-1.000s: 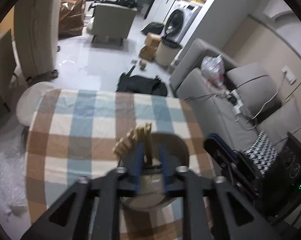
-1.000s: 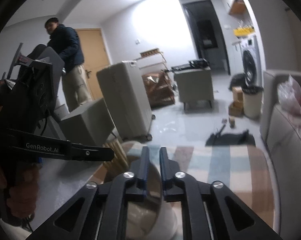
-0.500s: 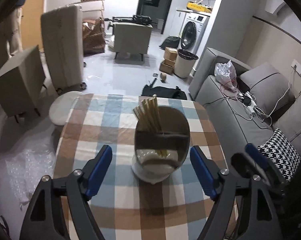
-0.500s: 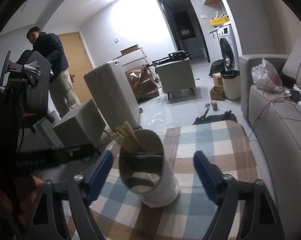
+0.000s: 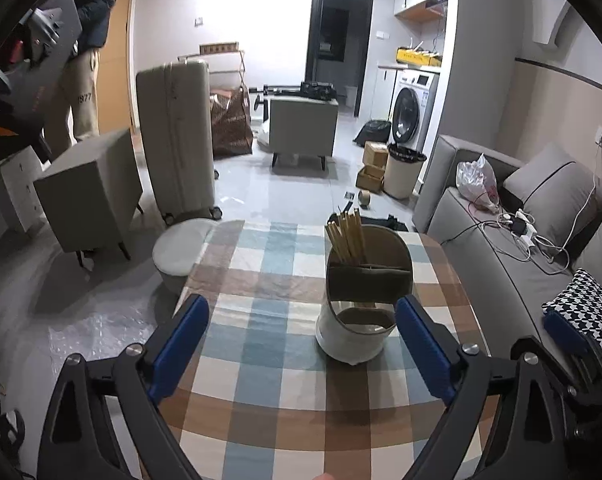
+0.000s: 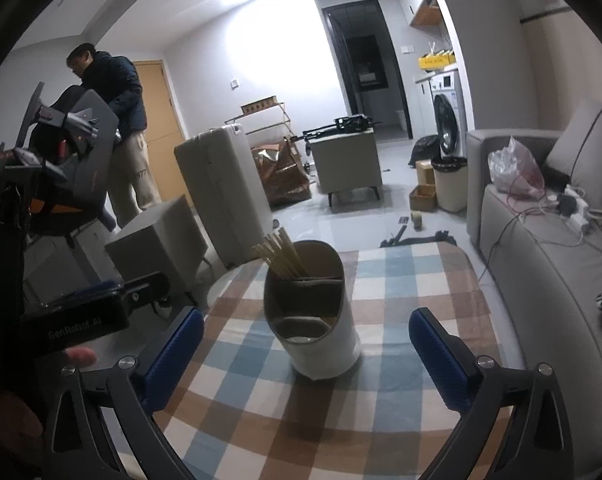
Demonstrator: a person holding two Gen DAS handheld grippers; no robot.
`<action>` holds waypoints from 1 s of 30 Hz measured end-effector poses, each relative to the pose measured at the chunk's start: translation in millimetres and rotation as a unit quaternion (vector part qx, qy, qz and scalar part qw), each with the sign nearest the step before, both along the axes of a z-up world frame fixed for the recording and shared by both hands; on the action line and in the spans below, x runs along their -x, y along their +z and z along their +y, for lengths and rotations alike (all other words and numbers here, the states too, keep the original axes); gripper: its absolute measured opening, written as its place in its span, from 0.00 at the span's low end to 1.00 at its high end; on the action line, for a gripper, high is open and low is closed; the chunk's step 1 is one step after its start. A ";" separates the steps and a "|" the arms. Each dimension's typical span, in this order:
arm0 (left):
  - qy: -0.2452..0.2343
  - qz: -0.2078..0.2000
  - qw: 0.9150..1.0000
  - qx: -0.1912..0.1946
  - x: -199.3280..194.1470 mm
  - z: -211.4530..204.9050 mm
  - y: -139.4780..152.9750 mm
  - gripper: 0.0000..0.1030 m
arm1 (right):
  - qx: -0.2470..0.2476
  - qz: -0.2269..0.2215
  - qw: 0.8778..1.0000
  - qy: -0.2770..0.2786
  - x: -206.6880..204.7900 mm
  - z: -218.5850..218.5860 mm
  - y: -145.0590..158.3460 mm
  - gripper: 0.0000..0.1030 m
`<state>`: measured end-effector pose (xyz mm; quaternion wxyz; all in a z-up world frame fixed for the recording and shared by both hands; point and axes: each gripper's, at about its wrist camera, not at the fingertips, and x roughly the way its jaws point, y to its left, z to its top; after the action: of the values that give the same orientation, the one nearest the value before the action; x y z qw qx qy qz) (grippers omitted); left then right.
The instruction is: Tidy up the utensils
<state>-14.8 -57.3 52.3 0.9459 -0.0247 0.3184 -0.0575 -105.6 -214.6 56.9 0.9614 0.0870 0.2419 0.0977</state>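
Observation:
A white divided utensil holder (image 5: 361, 304) stands upright on the checked tablecloth (image 5: 261, 320). A bundle of wooden chopsticks (image 5: 345, 236) stands in its far compartment; the near compartment looks empty. The holder also shows in the right wrist view (image 6: 313, 316), with the chopsticks (image 6: 281, 254) at its back left. My left gripper (image 5: 301, 332) is open and empty, held back from the holder. My right gripper (image 6: 307, 346) is open and empty, with the holder between and beyond its blue pads (image 6: 437, 356).
A grey sofa (image 5: 501, 248) with cables and a bag runs along the table's right side. A round stool (image 5: 181, 246), a suitcase (image 5: 177, 136) and a cabinet stand left of the table. A person (image 6: 117, 120) stands at the far left.
Both grippers were shut close over the holder a second ago. They opened wide and pulled back and up, leaving the chopsticks standing in the holder.

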 end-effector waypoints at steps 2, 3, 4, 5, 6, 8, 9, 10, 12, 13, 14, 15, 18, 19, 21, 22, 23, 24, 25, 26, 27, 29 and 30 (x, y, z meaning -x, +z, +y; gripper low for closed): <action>-0.002 -0.011 1.000 -0.003 6.5 -0.4 -2.9 0.94 | 0.009 -0.003 1.000 -0.004 5.0 2.1 1.4 1.00; -0.002 -0.012 1.000 -0.005 6.8 -1.5 -4.6 0.95 | 0.011 -0.006 1.000 -0.005 6.9 2.3 1.5 1.00; -0.005 -0.009 1.000 -0.006 5.3 -3.7 -6.4 0.95 | 0.013 -0.008 1.000 -0.006 8.6 1.9 1.2 1.00; -0.008 -0.006 1.000 -0.004 6.8 -3.8 -8.1 0.95 | 0.015 -0.009 1.000 -0.008 9.0 1.7 0.8 1.00; -0.012 -0.003 1.000 -0.001 5.9 -4.8 -8.8 0.95 | 0.017 -0.009 1.000 -0.011 8.2 1.8 -0.2 1.00; -0.009 -0.012 1.000 -0.008 5.7 -6.1 -8.7 0.95 | 0.017 -0.007 1.000 -0.020 6.1 -1.2 -1.8 1.00; -0.007 -0.018 1.000 -0.012 5.1 -6.9 -8.5 0.95 | 0.012 -0.005 1.000 -0.024 4.9 -3.0 -2.5 1.00; -0.007 -0.020 1.000 -0.016 4.3 -8.0 -8.9 0.95 | 0.008 -0.004 1.000 -0.025 4.2 -4.5 -3.0 1.00; -0.008 -0.021 1.000 -0.018 5.4 -8.6 -10.1 0.95 | 0.006 -0.001 1.000 -0.031 1.6 -6.7 -4.0 1.00; -0.009 -0.022 1.000 -0.019 6.9 -9.0 -11.0 0.95 | 0.005 -0.003 0.999 -0.032 1.4 -8.0 -4.7 1.00; -0.011 -0.022 0.999 -0.022 7.2 -9.6 -11.6 0.95 | 0.005 -0.003 0.999 -0.035 0.7 -8.8 -5.2 1.00; -0.012 -0.023 0.999 -0.024 7.5 -10.0 -12.1 0.95 | 0.004 -0.001 0.999 -0.038 0.1 -9.3 -5.2 1.00; -0.016 -0.021 0.999 -0.019 8.6 -9.8 -13.3 0.95 | -0.002 -0.002 0.999 -0.041 -1.8 -10.4 -4.9 1.00; -0.019 -0.021 0.999 -0.020 8.3 -10.6 -13.4 0.95 | -0.002 -0.003 0.999 -0.040 -2.2 -10.4 -4.6 1.00; -0.021 -0.014 1.000 -0.015 8.5 -10.7 -14.8 0.95 | 0.001 -0.006 0.999 -0.041 -1.9 -10.4 -5.4 1.00; -0.023 -0.011 1.000 -0.011 8.5 -11.0 -15.3 0.95 | 0.002 -0.003 0.999 -0.042 -2.7 -10.7 -6.6 1.00; -0.023 -0.007 1.000 -0.012 7.4 -11.9 -15.8 0.95 | 0.000 -0.001 0.999 -0.040 -3.3 -10.9 -7.6 1.00; -0.023 -0.003 1.000 -0.013 6.6 -12.5 -16.1 0.95 | 0.000 0.002 0.999 -0.040 -4.0 -11.1 -8.9 1.00; -0.024 0.000 1.000 -0.010 5.8 -12.8 -16.4 0.95 | 0.000 0.006 0.999 -0.041 -4.8 -11.7 -10.0 1.00; -0.024 0.002 1.000 -0.008 5.4 -12.9 -16.8 0.95 | -0.001 0.009 0.999 -0.041 -5.6 -12.3 -11.1 1.00; -0.023 0.005 1.000 -0.008 5.0 -13.5 -17.5 0.95 | -0.002 0.011 0.999 -0.042 -6.2 -12.8 -12.0 1.00; -0.022 0.018 1.000 -0.006 3.1 -13.0 -19.8 0.95 | -0.002 0.016 0.999 -0.046 -7.1 -13.8 -12.8 1.00; -0.020 0.022 1.000 -0.006 2.5 -13.0 -20.9 0.95 | -0.002 0.018 0.999 -0.046 -7.9 -14.1 -13.5 1.00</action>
<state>-17.3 -70.3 31.4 0.9374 -0.0138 0.3399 -0.0742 -97.7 -228.7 43.4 0.9603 0.1018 0.2543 0.0529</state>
